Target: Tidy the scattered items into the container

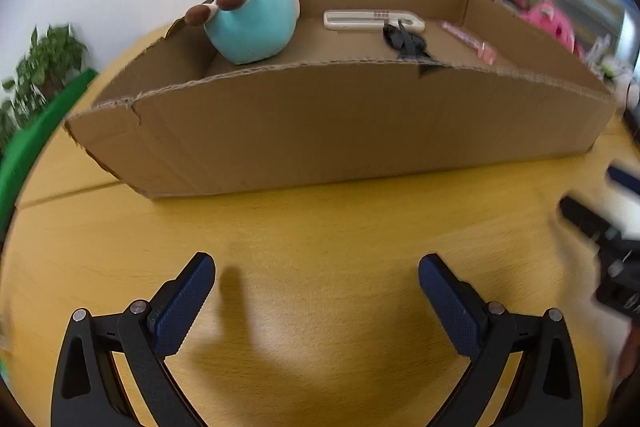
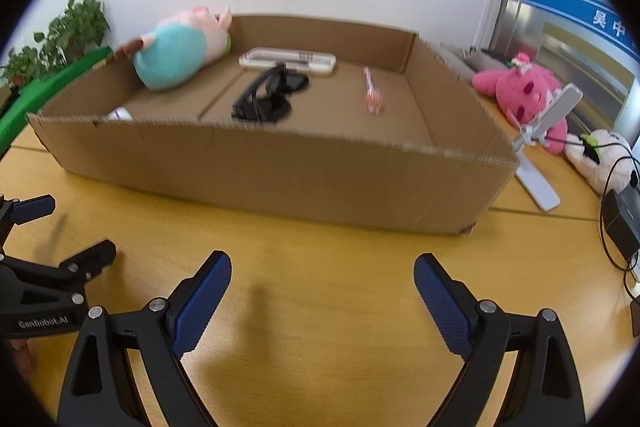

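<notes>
A low cardboard box (image 1: 320, 123) (image 2: 280, 171) stands on the yellow wooden table. Inside lie a teal and pink plush pig (image 1: 250, 21) (image 2: 180, 51), a white case (image 1: 372, 19) (image 2: 286, 61), black sunglasses (image 1: 404, 41) (image 2: 268, 95), a pink pen-like item (image 1: 470, 41) (image 2: 372, 93) and a small white thing (image 2: 120, 114) at the near left corner. My left gripper (image 1: 316, 283) is open and empty over the table before the box. My right gripper (image 2: 322, 283) is open and empty too, beside the left gripper (image 2: 56, 243).
A pink plush (image 2: 524, 91), a white plush (image 2: 600, 163), a white folding stand (image 2: 548, 131) and a black adapter with cables (image 2: 620, 227) lie right of the box. A potted plant (image 2: 68, 31) and a green edge (image 1: 36, 139) are at the left.
</notes>
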Motion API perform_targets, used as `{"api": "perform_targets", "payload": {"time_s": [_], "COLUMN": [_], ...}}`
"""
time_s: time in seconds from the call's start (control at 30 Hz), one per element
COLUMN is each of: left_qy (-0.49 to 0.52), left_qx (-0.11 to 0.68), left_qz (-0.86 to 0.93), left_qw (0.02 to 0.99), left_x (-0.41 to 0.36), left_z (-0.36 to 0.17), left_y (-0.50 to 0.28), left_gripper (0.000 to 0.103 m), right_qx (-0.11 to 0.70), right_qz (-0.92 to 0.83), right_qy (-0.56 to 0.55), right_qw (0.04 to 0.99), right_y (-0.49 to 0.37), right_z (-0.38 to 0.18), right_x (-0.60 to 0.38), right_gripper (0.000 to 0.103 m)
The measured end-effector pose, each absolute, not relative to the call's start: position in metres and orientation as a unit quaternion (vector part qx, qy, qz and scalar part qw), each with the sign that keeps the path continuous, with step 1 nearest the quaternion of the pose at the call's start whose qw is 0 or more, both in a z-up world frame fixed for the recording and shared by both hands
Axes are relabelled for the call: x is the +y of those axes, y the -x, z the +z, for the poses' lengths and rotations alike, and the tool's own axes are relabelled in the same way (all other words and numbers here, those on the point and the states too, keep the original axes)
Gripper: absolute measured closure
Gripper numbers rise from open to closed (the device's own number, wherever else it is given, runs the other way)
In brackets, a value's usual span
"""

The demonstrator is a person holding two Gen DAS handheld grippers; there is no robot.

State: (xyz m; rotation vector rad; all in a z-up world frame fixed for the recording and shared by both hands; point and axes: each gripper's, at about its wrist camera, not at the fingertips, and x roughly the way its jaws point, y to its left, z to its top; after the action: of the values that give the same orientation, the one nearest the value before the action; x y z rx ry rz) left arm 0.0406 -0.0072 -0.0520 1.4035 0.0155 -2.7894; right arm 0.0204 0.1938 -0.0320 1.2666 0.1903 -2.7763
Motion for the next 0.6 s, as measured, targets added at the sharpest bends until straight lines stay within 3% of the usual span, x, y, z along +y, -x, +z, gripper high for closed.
{"api": "perform_targets", "payload": {"time_s": [0.17, 0.23, 0.6], "left_qy": [-0.452, -0.452, -0.452], "left_qx": [0.014, 0.014, 0.015], "left_qz": [-0.892, -0.892, -0.892], "left_qw": [0.015, 0.015, 0.015], "left_x": [-0.006, -0.006, -0.006], "left_z": [-0.052, -0.052, -0.052], "left_y": [-0.037, -0.037, -0.037], "left_gripper": [0.000, 0.000, 0.000], "right_qx": [0.031, 0.031, 0.034], "right_qz": [-0.894, -0.891, -0.888], "right_qy": [-0.443, -0.449, -0.454], "right_qw": [0.058, 0.059, 0.060], "right_y": [-0.015, -0.010, -0.007], "right_z": [-0.048, -0.050, -0.049], "right_x": [0.200, 0.201, 0.199], "right_gripper": [0.007, 0.000, 0.000]}}
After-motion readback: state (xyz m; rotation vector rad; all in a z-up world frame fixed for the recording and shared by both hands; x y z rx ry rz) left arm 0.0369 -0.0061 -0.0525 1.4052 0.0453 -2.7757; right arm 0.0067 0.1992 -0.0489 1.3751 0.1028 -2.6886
